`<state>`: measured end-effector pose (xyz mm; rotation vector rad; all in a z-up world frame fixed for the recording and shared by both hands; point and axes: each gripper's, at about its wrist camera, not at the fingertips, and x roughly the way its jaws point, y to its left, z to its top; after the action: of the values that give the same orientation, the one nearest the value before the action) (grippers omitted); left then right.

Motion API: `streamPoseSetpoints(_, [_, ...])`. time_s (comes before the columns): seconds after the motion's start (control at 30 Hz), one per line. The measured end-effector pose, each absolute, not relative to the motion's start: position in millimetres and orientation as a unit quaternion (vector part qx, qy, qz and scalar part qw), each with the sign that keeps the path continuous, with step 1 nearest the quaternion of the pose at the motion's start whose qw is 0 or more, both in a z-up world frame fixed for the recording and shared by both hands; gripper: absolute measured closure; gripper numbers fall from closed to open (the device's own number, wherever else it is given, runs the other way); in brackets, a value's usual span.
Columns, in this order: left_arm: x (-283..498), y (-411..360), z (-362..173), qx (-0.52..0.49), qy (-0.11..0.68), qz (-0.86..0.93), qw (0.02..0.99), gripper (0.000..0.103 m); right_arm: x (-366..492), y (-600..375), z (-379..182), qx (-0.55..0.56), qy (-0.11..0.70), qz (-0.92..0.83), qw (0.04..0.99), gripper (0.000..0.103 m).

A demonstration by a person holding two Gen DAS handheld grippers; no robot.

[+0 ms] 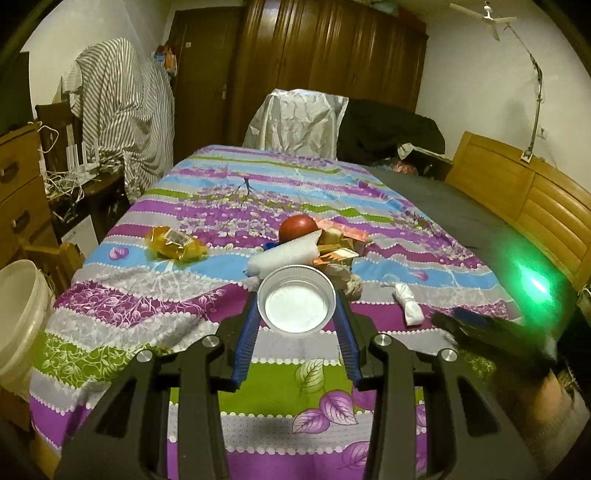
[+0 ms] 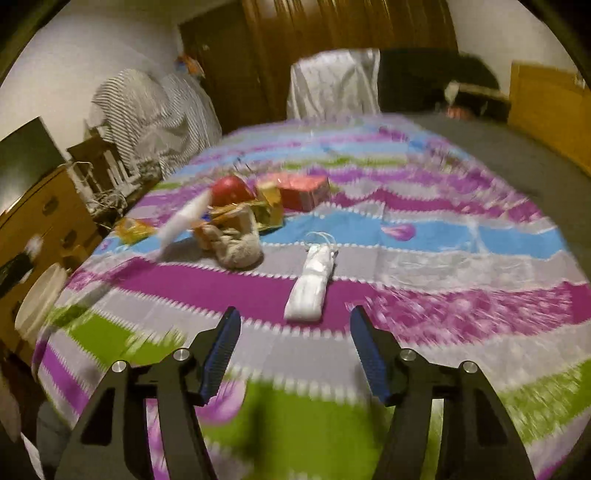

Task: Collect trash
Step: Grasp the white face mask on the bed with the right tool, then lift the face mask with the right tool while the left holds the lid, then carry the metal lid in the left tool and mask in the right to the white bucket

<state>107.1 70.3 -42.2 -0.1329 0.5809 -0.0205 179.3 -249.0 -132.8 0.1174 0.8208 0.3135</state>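
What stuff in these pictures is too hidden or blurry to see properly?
- Left wrist view: the metal lid in the left gripper hides part of the trash pile.
- Left wrist view: the right gripper is a dark smear beside green glare.
- Right wrist view: motion blur smears the bedspread; the white bucket is cut off.

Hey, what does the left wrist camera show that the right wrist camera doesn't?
Left wrist only: the left gripper shut on a round metal lid, and a ceiling fan.
Right wrist only: the right gripper seen from behind, jaws open with nothing between them, aimed at the folded white packet.
Both: the striped bedsheet, that white packet, the red apple, the yellow wrapper and the white bucket.
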Motion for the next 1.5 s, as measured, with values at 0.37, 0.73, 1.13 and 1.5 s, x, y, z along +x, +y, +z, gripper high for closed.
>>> streamPoseSetpoints(0.37, [125,77,-61,-0.07,0.311,-0.006,0.948,0.065,253,-217,-168,0.007,0.454,0.109,0.884,0.077])
streamPoseSetpoints(0.73, [108,62,-35,-0.055,0.28,-0.014,0.958,0.065,128,-214,-54,-0.005,0.257,0.13,0.958,0.077])
streamPoseSetpoints(1.13, [74,40,10,-0.025,0.215,-0.03,0.976,0.065,8,-203,15,-0.001,0.129,0.146,0.981,0.077])
streamPoseSetpoints(1.5, [69,37,13,-0.022,0.211,-0.032,0.977,0.065,-5,-202,26,-0.002,0.124,0.142,0.982,0.077])
